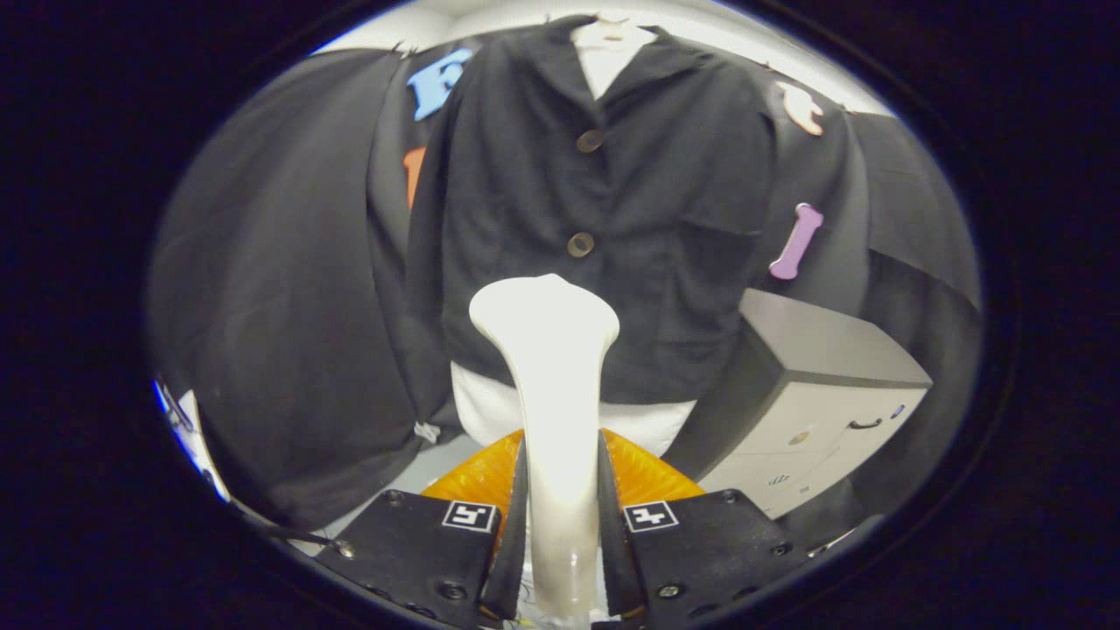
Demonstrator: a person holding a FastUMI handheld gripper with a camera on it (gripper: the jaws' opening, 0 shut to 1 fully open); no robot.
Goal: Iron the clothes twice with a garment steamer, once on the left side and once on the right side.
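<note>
My gripper (560, 490) is shut on the handle of a white garment steamer (551, 350), both fingers pressing its sides. The steamer stands upright between the fingers, its wide flat head raised toward the lower middle of a black jacket (604, 236). The jacket hangs on a white mannequin torso (612, 52) straight ahead, with two brown buttons down its front, the lower button (580, 244) just above the steamer head. A white hem (477, 411) of the torso shows under the jacket. Whether the head touches the cloth I cannot tell.
A white cabinet (822, 420) with a grey top and drawers stands to the right, close beside the jacket's lower edge. Black cloth walls (280, 289) hang to the left and behind. A strip of pale floor (420, 468) shows below the jacket.
</note>
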